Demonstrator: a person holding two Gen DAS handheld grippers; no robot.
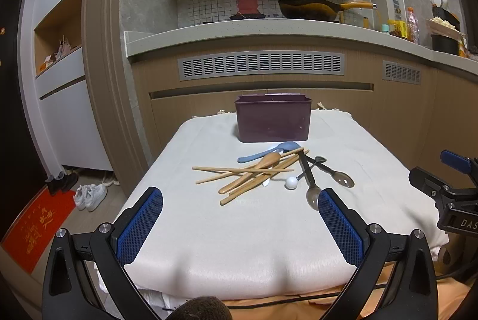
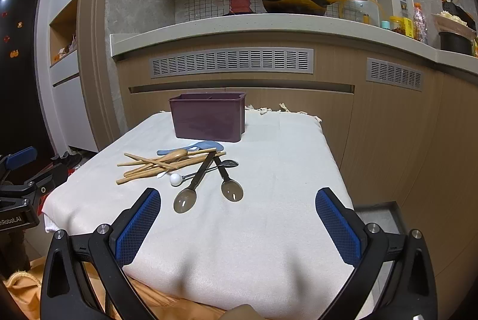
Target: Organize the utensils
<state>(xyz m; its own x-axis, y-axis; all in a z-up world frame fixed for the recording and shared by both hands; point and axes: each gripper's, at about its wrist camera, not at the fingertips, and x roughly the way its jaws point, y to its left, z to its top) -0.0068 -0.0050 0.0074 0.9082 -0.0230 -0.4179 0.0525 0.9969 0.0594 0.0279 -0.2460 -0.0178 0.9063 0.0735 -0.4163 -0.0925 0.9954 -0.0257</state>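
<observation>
A dark purple utensil box [image 1: 273, 117] [image 2: 209, 117] stands at the far end of the cloth-covered table [image 1: 239, 230] [image 2: 283, 170]. In front of it lies a loose pile: wooden chopsticks [image 1: 239, 170] [image 2: 143, 163], a wooden spoon [image 1: 266, 160] [image 2: 174, 154], a blue spoon [image 1: 280, 147] [image 2: 203, 145], two black-handled clear spoons [image 1: 343, 179] [image 2: 231, 190] and a white ball-ended utensil [image 1: 291, 183] [image 2: 176, 179]. My left gripper [image 1: 240, 200] is open and empty, near the front edge. My right gripper [image 2: 238, 200] is open and empty, just short of the clear spoons.
A kitchen counter [image 1: 269, 30] with a wok [image 1: 310, 8] runs behind the table, above cabinet doors [image 2: 388, 126]. Shoes [image 1: 89, 194] and a red mat [image 1: 38, 221] lie on the floor at left. Orange fabric [image 1: 298, 305] hangs below the table's near edge.
</observation>
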